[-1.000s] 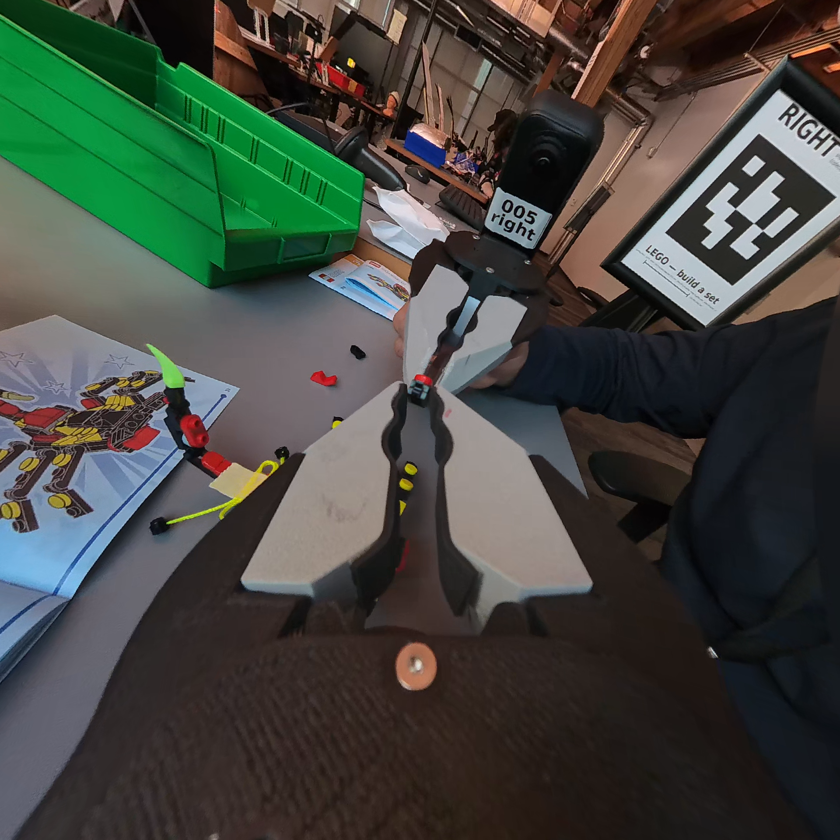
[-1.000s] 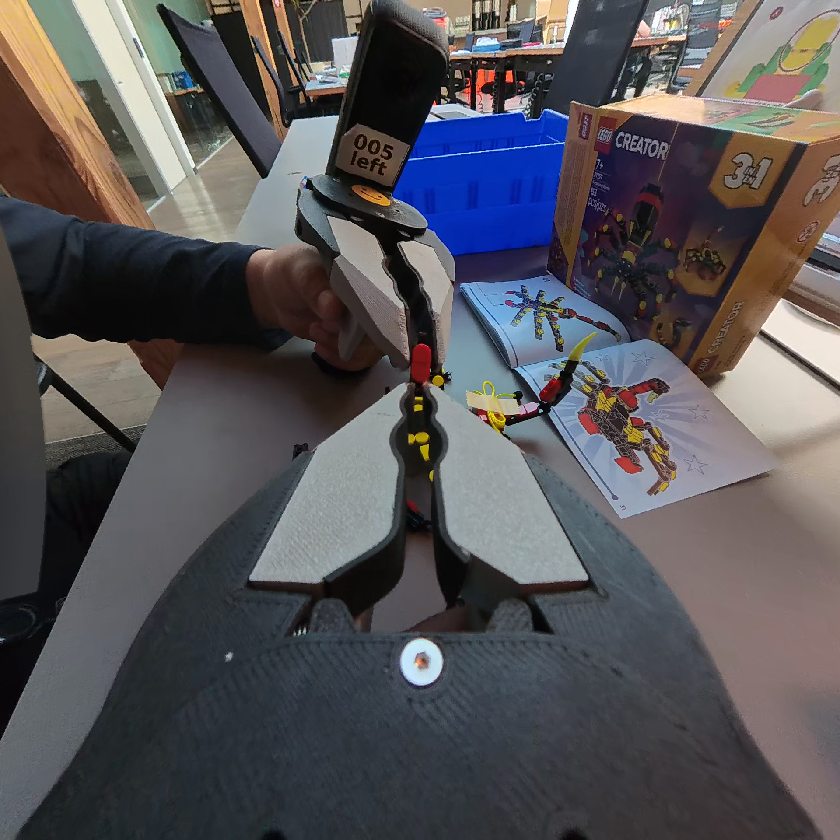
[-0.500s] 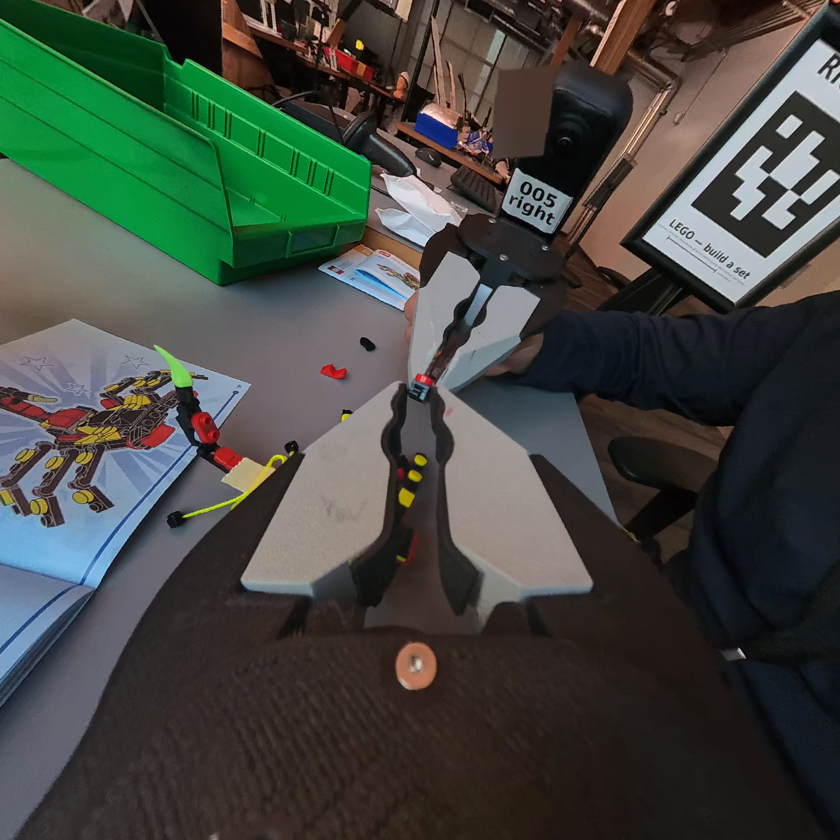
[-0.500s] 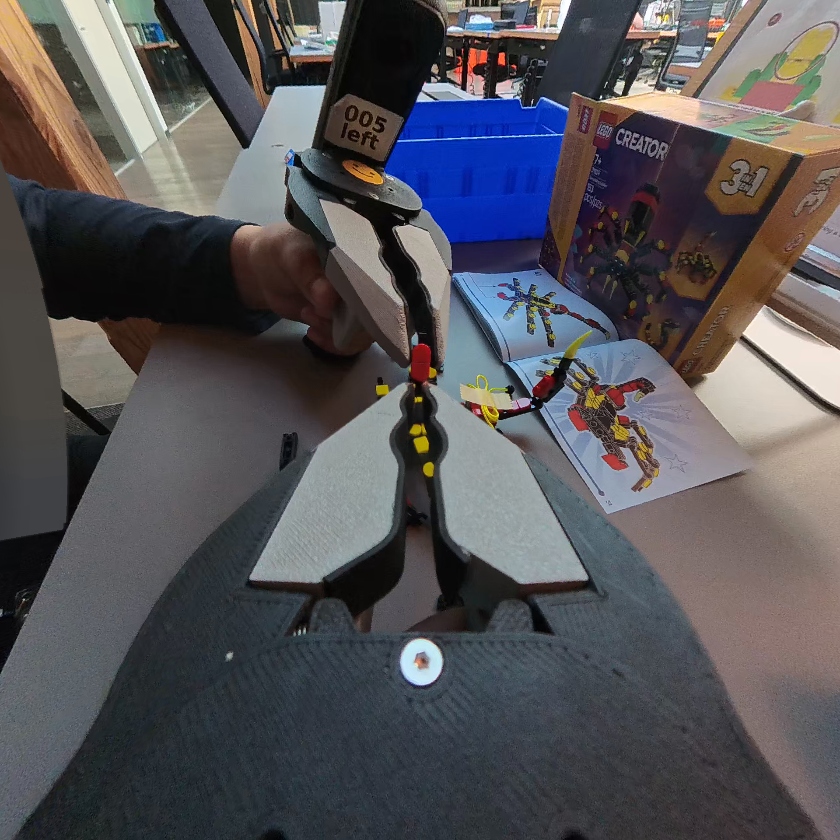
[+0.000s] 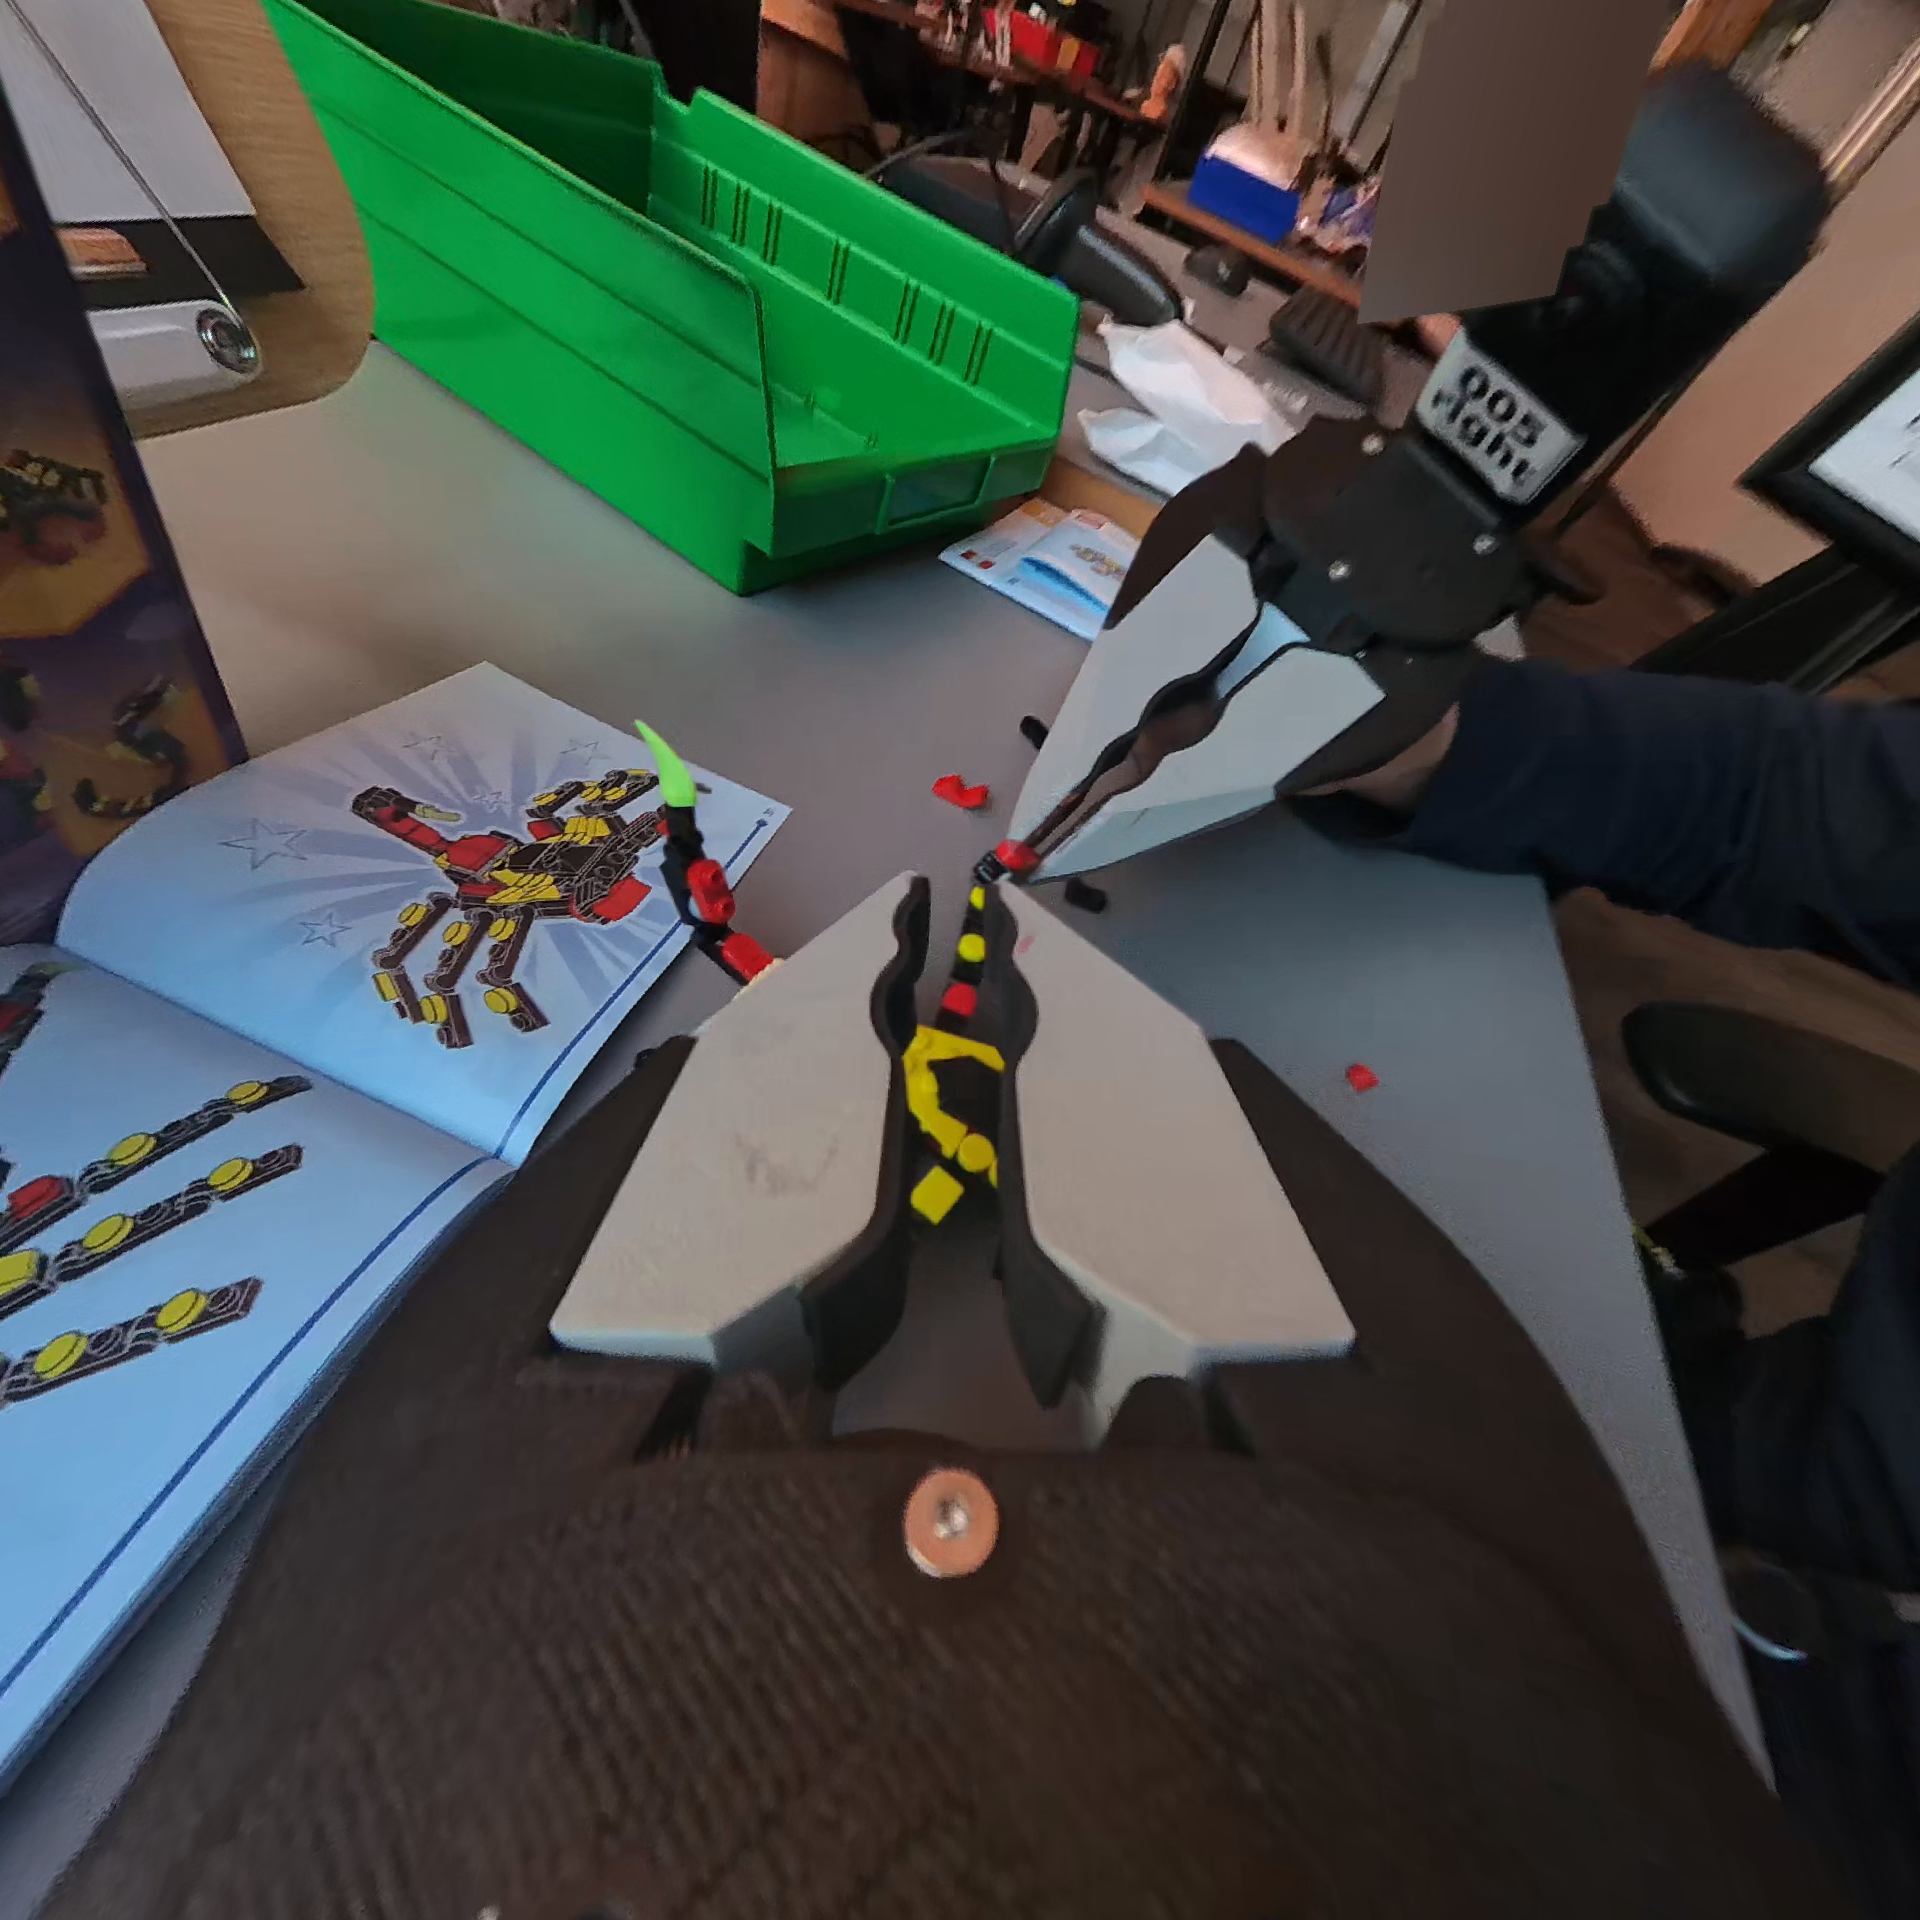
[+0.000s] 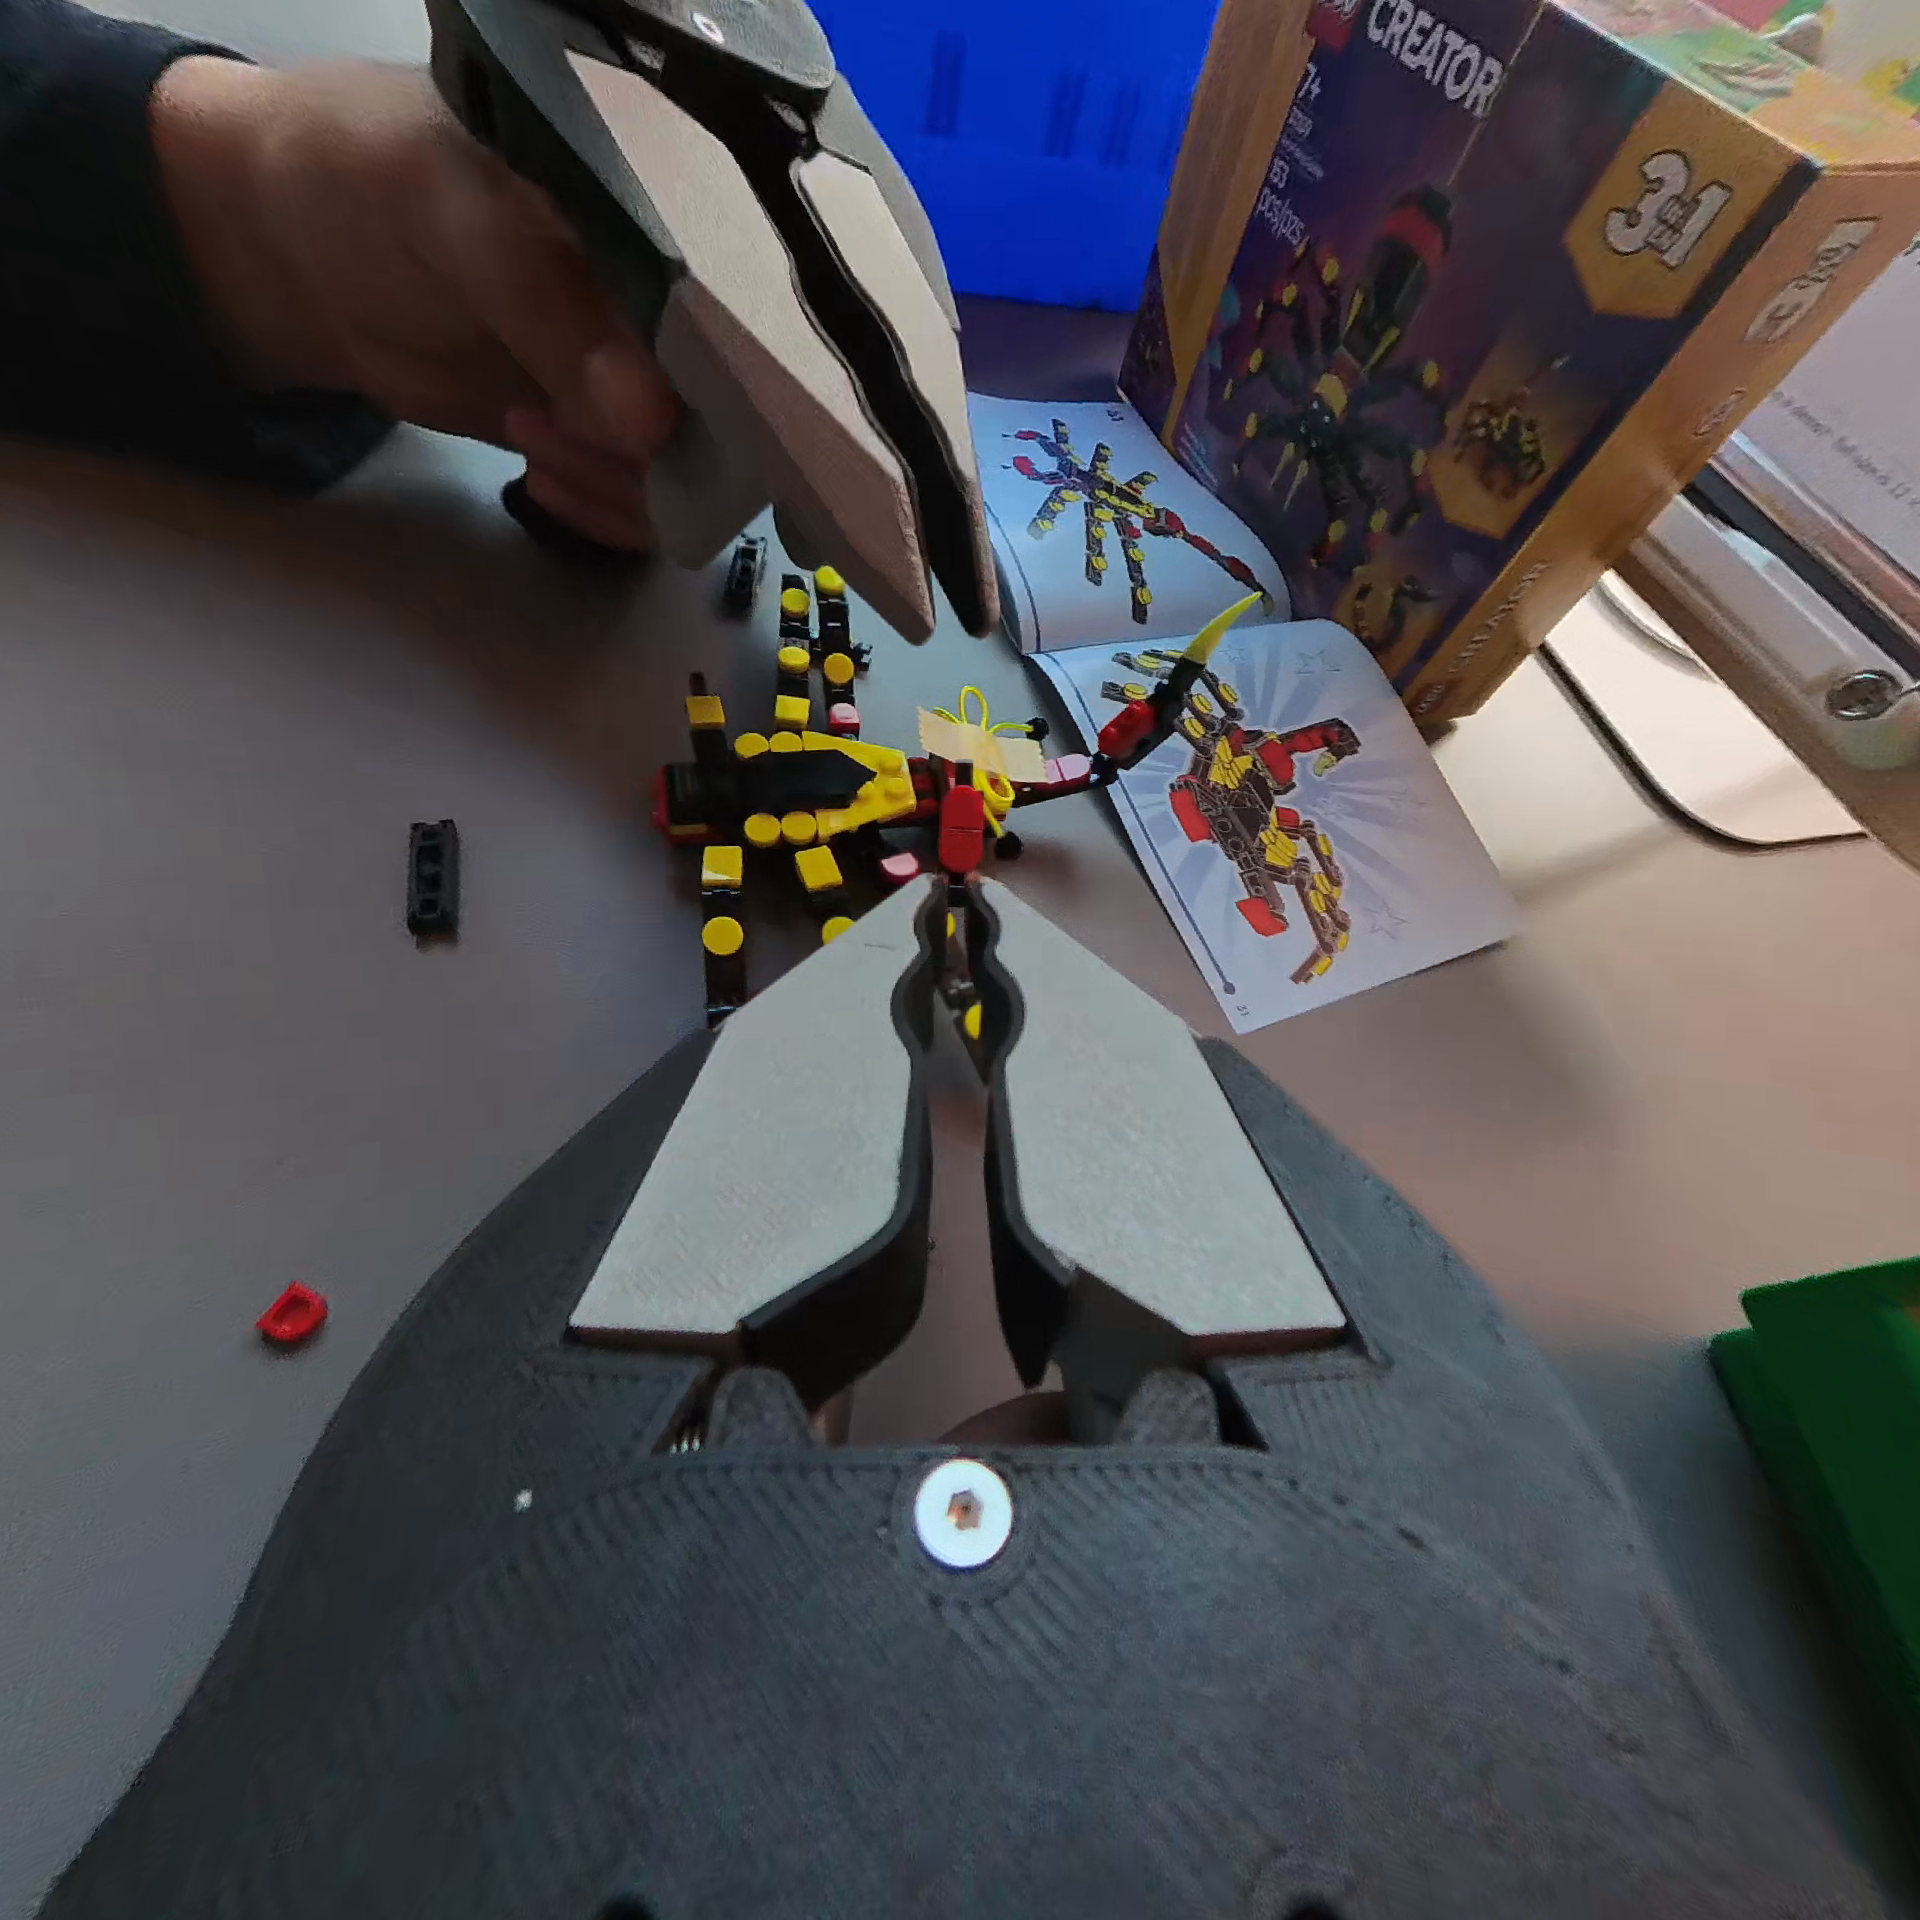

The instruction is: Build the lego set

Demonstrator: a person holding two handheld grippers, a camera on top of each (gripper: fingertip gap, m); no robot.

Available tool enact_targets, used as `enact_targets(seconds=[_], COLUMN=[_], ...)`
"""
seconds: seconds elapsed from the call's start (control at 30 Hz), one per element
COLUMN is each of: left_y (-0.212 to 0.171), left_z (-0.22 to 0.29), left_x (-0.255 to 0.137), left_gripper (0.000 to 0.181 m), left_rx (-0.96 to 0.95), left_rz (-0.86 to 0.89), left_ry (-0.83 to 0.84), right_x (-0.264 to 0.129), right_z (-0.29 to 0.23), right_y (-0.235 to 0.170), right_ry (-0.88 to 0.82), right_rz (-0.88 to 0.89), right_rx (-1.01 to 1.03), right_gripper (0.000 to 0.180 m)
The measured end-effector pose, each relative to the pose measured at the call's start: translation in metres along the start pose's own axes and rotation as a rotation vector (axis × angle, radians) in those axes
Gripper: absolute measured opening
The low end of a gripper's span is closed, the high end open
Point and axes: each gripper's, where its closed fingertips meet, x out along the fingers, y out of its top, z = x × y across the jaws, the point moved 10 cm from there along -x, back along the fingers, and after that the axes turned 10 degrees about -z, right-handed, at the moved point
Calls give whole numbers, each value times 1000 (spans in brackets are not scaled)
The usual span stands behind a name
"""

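A black, yellow and red scorpion model [image 6: 790,779] lies on the grey table; in the left wrist view part of it [image 5: 940,1081] shows through my finger gap. Its tail with a curved claw [image 6: 1226,623] reaches over the open booklet [image 6: 1351,831]. My right gripper [image 6: 953,896] is shut on a small red and black piece [image 6: 961,821], held at the model's tail end; it also shows in the left wrist view [image 5: 1013,862]. My left gripper [image 5: 958,888] hovers above the model's legs, jaws a narrow gap apart and empty; it also shows in the right wrist view [image 6: 951,629].
The set's box [image 6: 1455,260] stands beyond the booklet, with a blue bin [image 6: 1018,156] behind it. A green bin [image 5: 727,312] lies at the far side. Loose pieces lie about: a red one [image 6: 293,1311], a black one [image 6: 431,878], another red one [image 5: 1359,1077]. There is about 5 cm between the tips of the two grippers.
The two grippers met tip to tip on the small red piece; now the left has let go and drawn back. The right has carried the piece down to the model.
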Motion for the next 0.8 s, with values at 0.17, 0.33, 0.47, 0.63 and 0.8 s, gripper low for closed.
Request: enact_targets(seconds=[0.17, 0.33, 0.47, 0.63, 0.8], left_y=[-2, -1, 2, 3, 3], left_z=[11, 15, 18, 20, 20], left_x=[8, 9, 9, 7, 7], left_gripper=[9, 9, 9, 7, 5], left_rx=[102, 103, 51, 28, 8], left_rz=[-70, -44, 31, 71, 89], left_ry=[28, -21, -130, -185, -212], right_x=[-1, -9, -12, -10, -10], right_z=[-2, -3, -5, -6, -7], right_y=[2, 8, 10, 10, 11], right_ry=[14, 85, 154, 183, 220], right_rz=[22, 168, 249, 258, 278], right_rx=[15, 92, 137, 163, 182], right_gripper=[0, 0, 0, 0, 0])
